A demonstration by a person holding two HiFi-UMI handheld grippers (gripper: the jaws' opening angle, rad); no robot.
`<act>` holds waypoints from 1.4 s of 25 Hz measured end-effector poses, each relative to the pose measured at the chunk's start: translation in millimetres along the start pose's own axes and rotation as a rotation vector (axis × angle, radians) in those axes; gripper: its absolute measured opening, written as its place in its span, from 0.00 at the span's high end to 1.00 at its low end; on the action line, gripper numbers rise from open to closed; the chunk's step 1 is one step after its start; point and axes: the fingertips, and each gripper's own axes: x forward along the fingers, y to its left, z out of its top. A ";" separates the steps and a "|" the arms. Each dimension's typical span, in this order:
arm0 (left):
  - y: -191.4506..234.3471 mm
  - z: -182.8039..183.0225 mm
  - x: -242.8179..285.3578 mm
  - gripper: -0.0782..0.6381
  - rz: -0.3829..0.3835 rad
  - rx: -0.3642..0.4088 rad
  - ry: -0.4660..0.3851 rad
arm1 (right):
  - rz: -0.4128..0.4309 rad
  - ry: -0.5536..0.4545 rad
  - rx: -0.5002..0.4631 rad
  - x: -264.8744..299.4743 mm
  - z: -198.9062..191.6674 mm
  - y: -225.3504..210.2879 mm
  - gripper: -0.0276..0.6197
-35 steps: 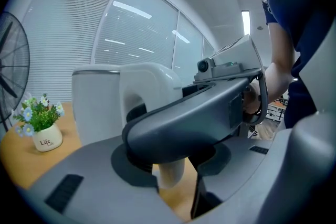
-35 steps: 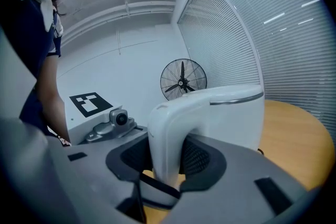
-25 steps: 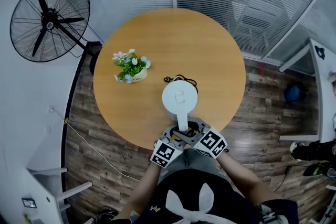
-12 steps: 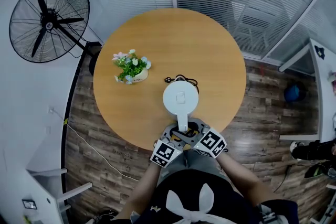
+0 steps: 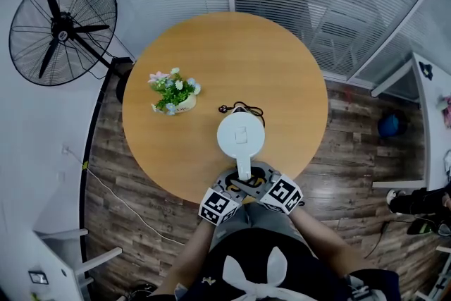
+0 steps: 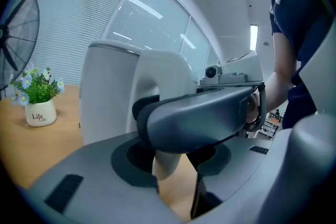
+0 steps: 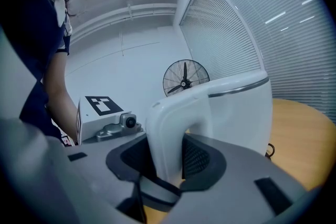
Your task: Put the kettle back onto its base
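A white kettle (image 5: 241,136) stands upright near the round table's near edge, its handle (image 5: 243,167) pointing at me. A black cord (image 5: 243,108) shows just behind it; the base itself is hidden. My right gripper (image 5: 255,182) comes at the handle from the right and is shut on it, and in the right gripper view the handle (image 7: 168,118) sits tight between the pads (image 7: 197,157). My left gripper (image 5: 236,183) comes from the left. Its jaws stand wide around the handle's lower end (image 6: 167,165), with a gap on one side.
A small white pot of flowers (image 5: 173,91) stands on the wooden table (image 5: 211,53), left of the kettle. A black standing fan (image 5: 60,25) is on the floor at the far left. Glass walls with blinds run behind the table.
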 end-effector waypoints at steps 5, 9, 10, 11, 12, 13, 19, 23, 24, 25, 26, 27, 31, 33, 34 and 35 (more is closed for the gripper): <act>-0.5 -0.7 3.9 0.66 -0.003 0.020 0.026 | 0.020 -0.005 0.009 -2.4 -0.8 -1.8 0.71; -4.7 -4.0 12.6 0.66 0.014 0.033 0.055 | 0.045 -0.002 0.023 -11.7 -3.7 -5.3 0.70; -7.2 -2.3 14.6 0.66 0.015 0.034 0.057 | 0.055 0.003 0.033 -14.5 -4.9 -6.1 0.70; -9.6 -0.3 15.9 0.66 0.014 0.033 0.057 | 0.067 0.009 0.044 -16.7 -6.1 -6.6 0.69; -11.1 1.3 16.7 0.66 0.012 0.029 0.055 | 0.078 0.017 0.054 -18.0 -6.9 -7.0 0.68; -11.5 1.9 16.9 0.66 0.012 0.024 0.053 | 0.087 0.025 0.058 -18.4 -7.2 -7.3 0.68; -11.3 -7.2 11.1 0.66 0.000 0.013 0.090 | 0.053 0.059 0.051 -22.2 -7.4 -10.7 0.67; -8.1 -16.1 -3.3 0.66 0.017 -0.004 0.092 | -0.060 0.082 0.005 -29.2 -6.3 -17.4 0.66; -6.2 -18.1 -7.8 0.66 0.025 -0.013 0.089 | -0.092 0.091 -0.013 -31.4 -6.3 -19.1 0.66; -3.7 -19.5 -12.2 0.66 0.037 -0.022 0.085 | -0.120 0.101 -0.032 -33.7 -6.6 -20.4 0.66; -0.6 -20.2 -16.5 0.66 0.052 -0.031 0.080 | -0.143 0.110 -0.050 -35.9 -7.0 -21.6 0.66; 3.1 -20.2 -20.6 0.67 0.069 -0.039 0.074 | -0.162 0.115 -0.062 -38.0 -7.4 -22.9 0.67; 21.2 -15.1 -35.2 0.70 0.134 -0.051 0.049 | -0.224 0.114 -0.047 -44.6 -7.8 -34.1 0.70; 29.1 -10.4 -41.1 0.73 0.165 -0.045 0.040 | -0.258 0.120 -0.055 -46.6 -8.3 -42.1 0.70; 32.2 -7.9 -43.7 0.74 0.178 -0.042 0.036 | -0.271 0.123 -0.061 -46.8 -8.3 -45.8 0.70; 34.9 -5.4 -45.7 0.75 0.189 -0.038 0.031 | -0.281 0.125 -0.066 -46.3 -7.8 -49.7 0.70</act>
